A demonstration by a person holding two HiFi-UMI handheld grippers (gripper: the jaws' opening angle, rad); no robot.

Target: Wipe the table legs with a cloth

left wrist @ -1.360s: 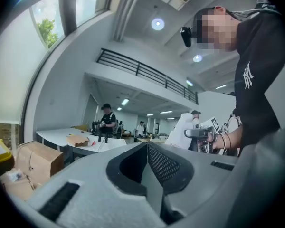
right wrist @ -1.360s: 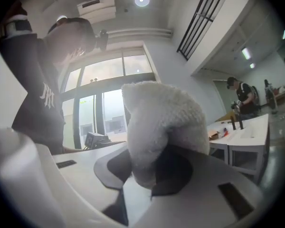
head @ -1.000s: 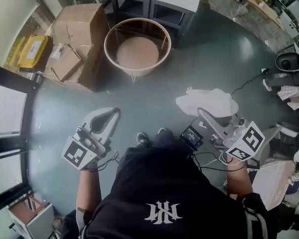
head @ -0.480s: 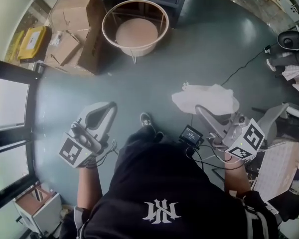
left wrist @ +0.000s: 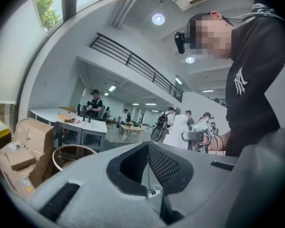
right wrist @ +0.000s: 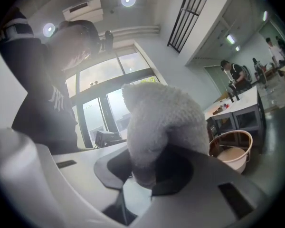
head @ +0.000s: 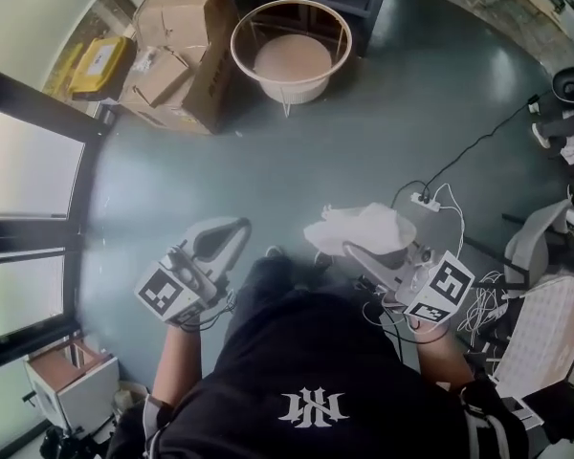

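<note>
One cloth [head: 362,228], white, clamped in right gripper [head: 354,251] jaws; left gripper [head: 237,229] jaws together, empty.

Open cardboard boxes [head: 193,38] lie beside a yellow box [head: 98,65].

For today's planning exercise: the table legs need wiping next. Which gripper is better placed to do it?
Right, most likely. The right gripper is shut on the white cloth, while the left gripper is shut and holds nothing.
</note>
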